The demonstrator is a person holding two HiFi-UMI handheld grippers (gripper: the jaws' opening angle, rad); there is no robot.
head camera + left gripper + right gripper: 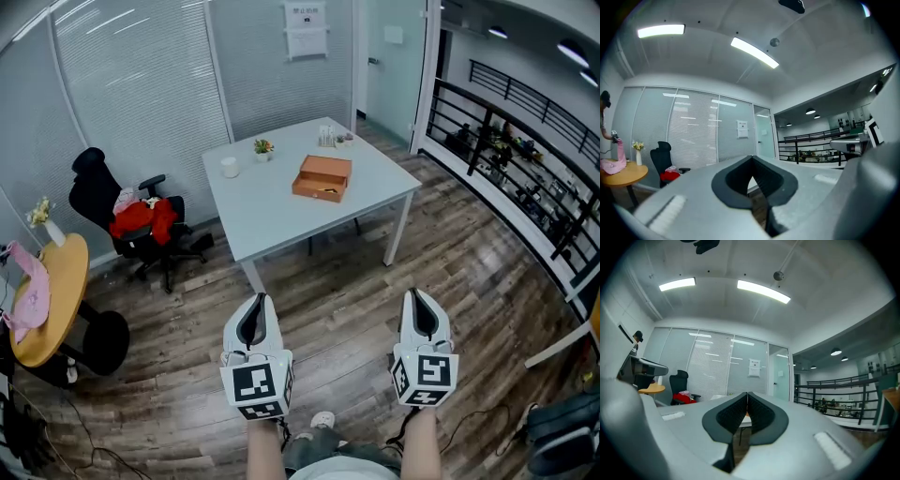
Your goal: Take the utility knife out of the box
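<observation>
1. Far ahead in the head view, the brown box [322, 177] sits on the grey worktop [272, 211]; the knife is too small to make out. Left tool [259, 302] and right tool [419, 296] hover level above the floor, well short of it.
2. Left gripper view: the left tool is clenched tip to tip, empty.
3. Right gripper view: the right tool is likewise clenched, empty.

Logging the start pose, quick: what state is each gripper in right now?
Left gripper: jaws closed, holding nothing.
Right gripper: jaws closed, holding nothing.
</observation>
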